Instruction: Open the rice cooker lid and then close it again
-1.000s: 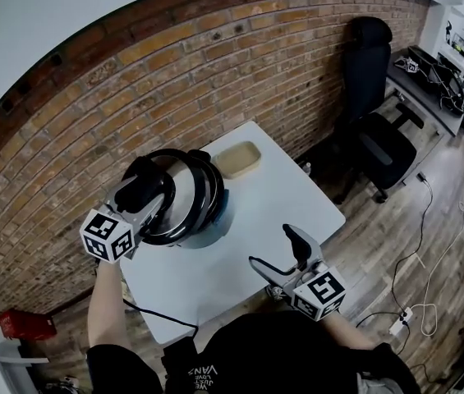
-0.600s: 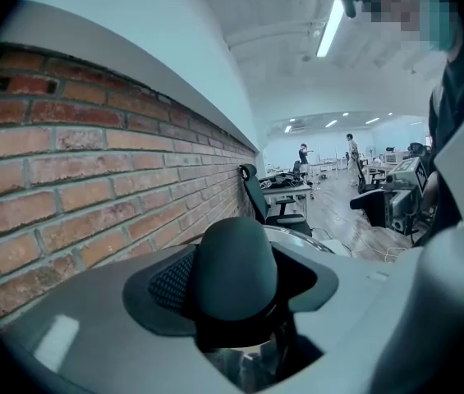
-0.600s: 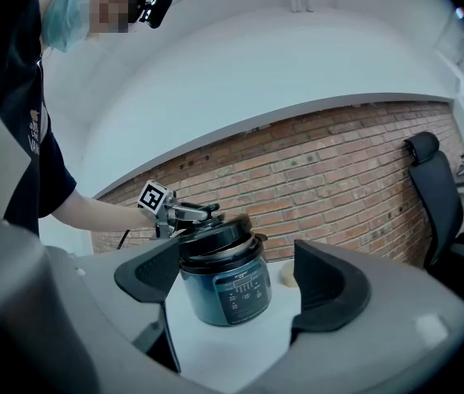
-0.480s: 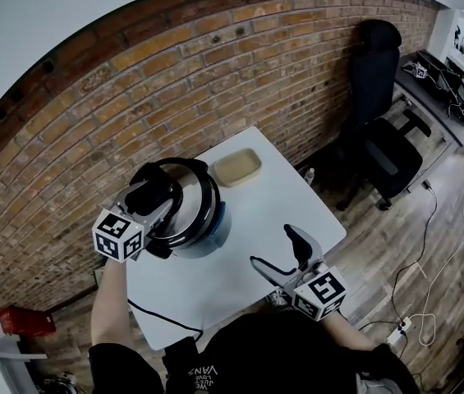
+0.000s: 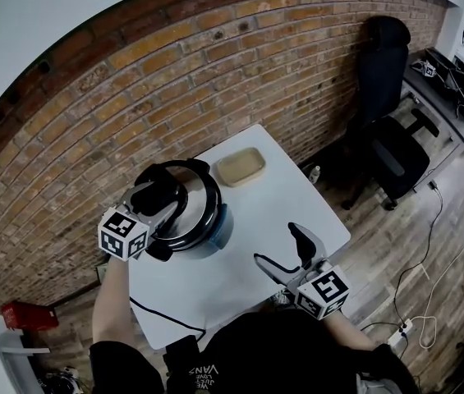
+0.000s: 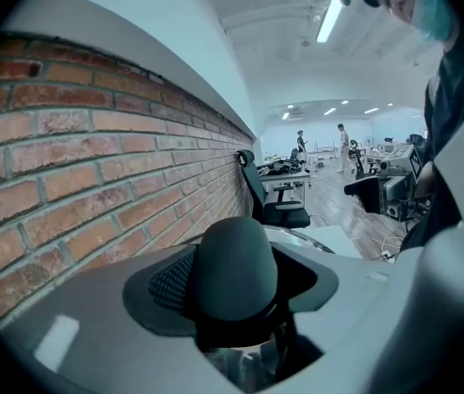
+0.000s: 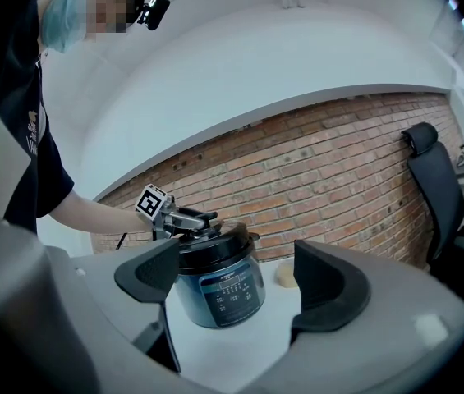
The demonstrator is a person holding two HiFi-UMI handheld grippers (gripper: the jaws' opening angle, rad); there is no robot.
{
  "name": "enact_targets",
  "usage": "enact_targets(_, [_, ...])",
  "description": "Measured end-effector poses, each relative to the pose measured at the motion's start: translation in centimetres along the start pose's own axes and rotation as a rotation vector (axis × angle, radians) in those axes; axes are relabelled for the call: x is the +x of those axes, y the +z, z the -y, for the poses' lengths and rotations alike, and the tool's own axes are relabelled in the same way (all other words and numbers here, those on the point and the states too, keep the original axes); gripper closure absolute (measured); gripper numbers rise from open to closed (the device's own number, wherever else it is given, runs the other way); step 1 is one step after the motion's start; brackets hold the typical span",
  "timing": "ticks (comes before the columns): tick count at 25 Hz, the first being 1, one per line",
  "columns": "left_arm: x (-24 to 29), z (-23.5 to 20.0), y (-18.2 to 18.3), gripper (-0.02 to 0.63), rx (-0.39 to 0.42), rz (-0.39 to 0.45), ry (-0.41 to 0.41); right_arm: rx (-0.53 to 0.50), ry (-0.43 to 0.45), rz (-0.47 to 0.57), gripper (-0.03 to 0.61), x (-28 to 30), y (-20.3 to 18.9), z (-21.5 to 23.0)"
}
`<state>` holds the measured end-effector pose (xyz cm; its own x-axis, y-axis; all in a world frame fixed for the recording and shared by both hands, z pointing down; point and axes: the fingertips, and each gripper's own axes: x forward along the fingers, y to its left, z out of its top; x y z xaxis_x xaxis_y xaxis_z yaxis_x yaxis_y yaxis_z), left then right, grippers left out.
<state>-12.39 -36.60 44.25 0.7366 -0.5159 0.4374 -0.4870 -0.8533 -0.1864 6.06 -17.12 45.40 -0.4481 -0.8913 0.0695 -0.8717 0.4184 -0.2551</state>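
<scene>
Two fingers (image 6: pixel 170 281) of the left gripper (image 5: pixel 164 213) are clamped on the dark, rounded lid handle (image 6: pixel 236 257), which fills the gap between them. The lid (image 5: pixel 195 205) lies down on the rice cooker (image 7: pixel 219 290), left of centre in the head view; whether it is latched cannot be told. The lid looks stiff and fairly weighty, and its polished rim probably slippery, so the handle is the sound hold. The right gripper (image 5: pixel 281 249), fingers wide apart and empty, hovers at lower right, well apart from the cooker and free to steady its body. On the white desk (image 5: pixel 281 195) a beige tray (image 5: pixel 241 166) sits just beyond the cooker, and a black cord (image 5: pixel 162 318) trails off the near edge. The brick wall (image 5: pixel 133 80) behind may limit the lid's swing.
</scene>
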Motion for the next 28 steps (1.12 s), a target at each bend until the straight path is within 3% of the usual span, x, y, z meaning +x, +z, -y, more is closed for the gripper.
enact_targets(28, [0.2,-0.1,-0.2,0.333,-0.023,-0.018,-0.038,0.036,0.040,-0.018,0.150,0.3,-1.2,0.7])
